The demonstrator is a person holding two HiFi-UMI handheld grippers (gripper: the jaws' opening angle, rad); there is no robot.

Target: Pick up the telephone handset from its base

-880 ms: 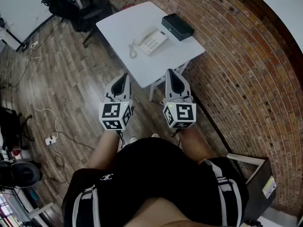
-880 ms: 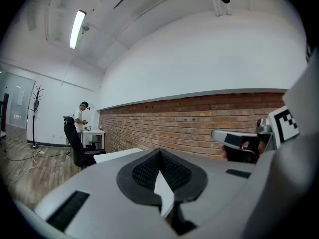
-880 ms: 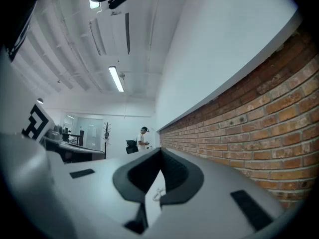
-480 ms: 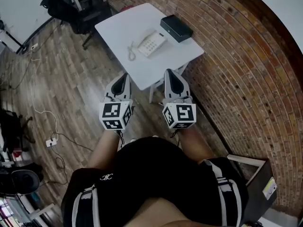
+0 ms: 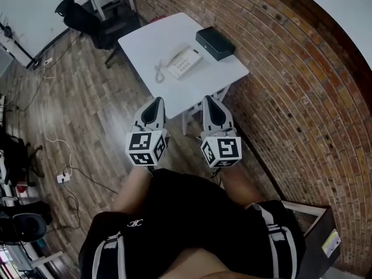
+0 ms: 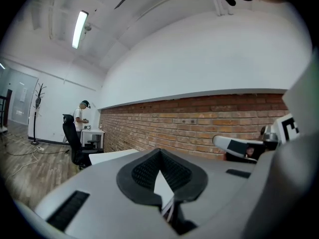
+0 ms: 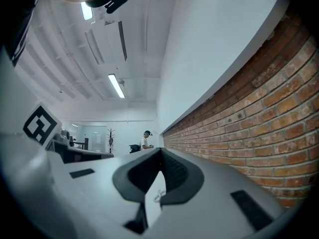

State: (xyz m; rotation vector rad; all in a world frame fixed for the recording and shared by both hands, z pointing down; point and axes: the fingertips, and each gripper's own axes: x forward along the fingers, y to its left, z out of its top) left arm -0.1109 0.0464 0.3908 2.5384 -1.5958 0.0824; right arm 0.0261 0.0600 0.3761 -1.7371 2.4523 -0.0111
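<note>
- Brick wall [image 5: 302, 97] and wood floor [image 5: 99, 115]: the person stands on the floor beside the wall, facing a table.
- Table [image 5: 145, 39]: it stands ahead against the wall and carries the task's thing, so the whole job appears to lie ahead, with nothing lifted yet.
- Left gripper [image 5: 156, 101]: held out from the waist and pointing forward about level. Its own view shows the jaws pressed together with nothing between them. It is well apart from the phone.
- Right gripper [image 5: 210, 100]: alongside the left one and in the same forward pose, near the wall. Its jaws also meet at the tip and hold nothing.
- Box [image 5: 215, 43]: black, at the table's far side by the wall, just beside the phone and no part of the task.
- Phone [image 5: 187, 59]: white, near the middle of the table, untouched.
- Handset [image 5: 174, 65]: it seems to rest on its base, though it is too small to show in detail. As I judge it, what remains is stepping closer, opening a gripper, closing on the handset and raising it.
- Cord [image 5: 158, 72]: coiled on the table at the phone's near-left end.
</note>
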